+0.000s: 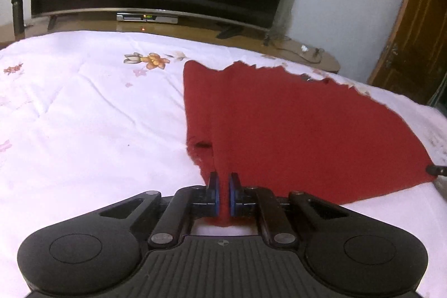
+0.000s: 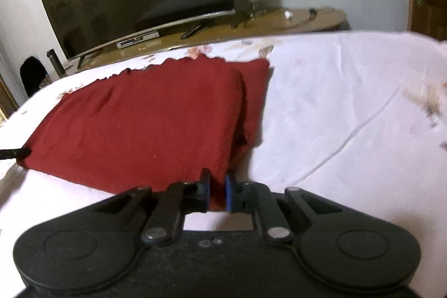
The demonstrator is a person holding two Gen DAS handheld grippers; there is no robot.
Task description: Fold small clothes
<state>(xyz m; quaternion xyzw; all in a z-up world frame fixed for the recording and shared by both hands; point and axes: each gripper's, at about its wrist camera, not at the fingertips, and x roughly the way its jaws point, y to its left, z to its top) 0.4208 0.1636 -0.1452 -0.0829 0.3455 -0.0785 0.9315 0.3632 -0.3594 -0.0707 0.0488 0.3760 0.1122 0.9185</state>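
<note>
On the white bedsheet (image 1: 83,116) the red garment (image 1: 279,130) lies mostly flat, left gripper (image 1: 223,194) and right gripper (image 2: 217,193) jaws each clamped on a near corner, probably to fold it away.

Bed with a red garment

A white flowered bedsheet (image 1: 83,116) is covering the bed; the red garment (image 1: 279,124) is lying flat on it, right of frame centre.

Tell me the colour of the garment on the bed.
Dark red garment, clearest in the right wrist view.
</note>
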